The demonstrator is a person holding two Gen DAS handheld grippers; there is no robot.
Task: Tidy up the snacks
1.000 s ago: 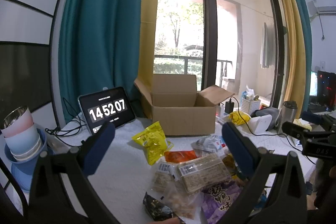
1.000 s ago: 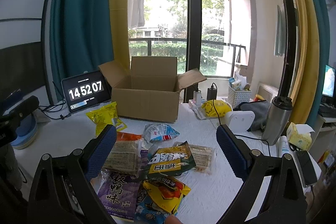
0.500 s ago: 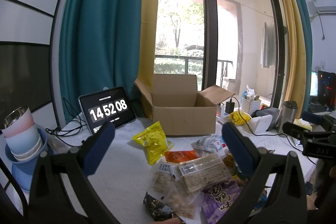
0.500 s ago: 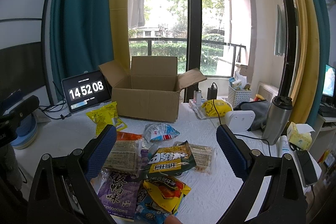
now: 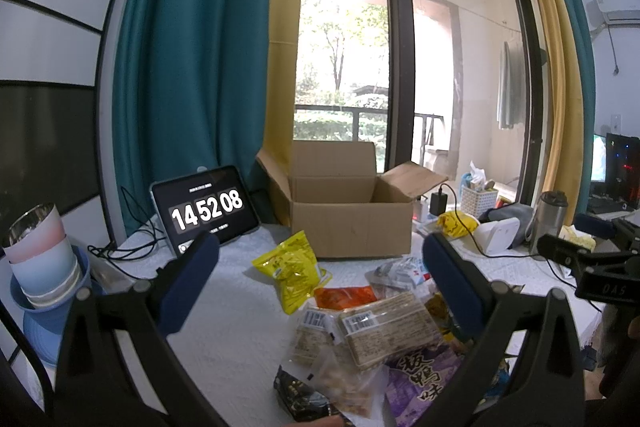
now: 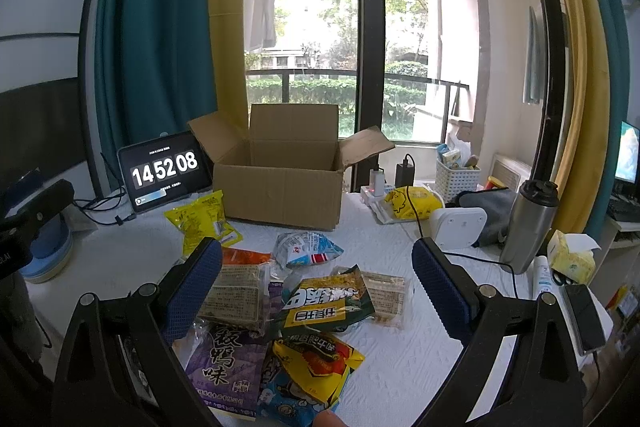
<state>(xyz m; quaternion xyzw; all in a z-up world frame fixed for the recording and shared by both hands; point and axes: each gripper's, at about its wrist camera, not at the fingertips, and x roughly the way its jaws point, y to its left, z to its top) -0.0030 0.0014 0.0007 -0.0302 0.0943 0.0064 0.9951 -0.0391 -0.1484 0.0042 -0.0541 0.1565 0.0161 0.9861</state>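
An open cardboard box [image 5: 350,221] [image 6: 280,191] stands at the back of the white table. Several snack packs lie in front of it: a yellow bag [image 5: 292,269] [image 6: 204,223], an orange pack [image 5: 346,297], a clear cracker pack [image 5: 386,325] [image 6: 236,291], a purple bag [image 5: 420,383] [image 6: 224,367], a green-and-yellow bag [image 6: 328,301] and a white-blue pack [image 6: 306,249]. My left gripper [image 5: 320,285] is open and empty above the pile. My right gripper [image 6: 318,293] is open and empty above the pile.
A tablet clock [image 5: 204,209] [image 6: 164,169] leans at the back left, with cables. Stacked cups and bowls [image 5: 40,259] stand at the left edge. A steel flask [image 6: 528,223], white device [image 6: 458,227], tissue box [image 6: 570,257], phone [image 6: 586,315] and basket [image 6: 456,175] crowd the right.
The clock changed from 14:52:07 to 14:52:08. Both grippers and the snacks have stayed still.
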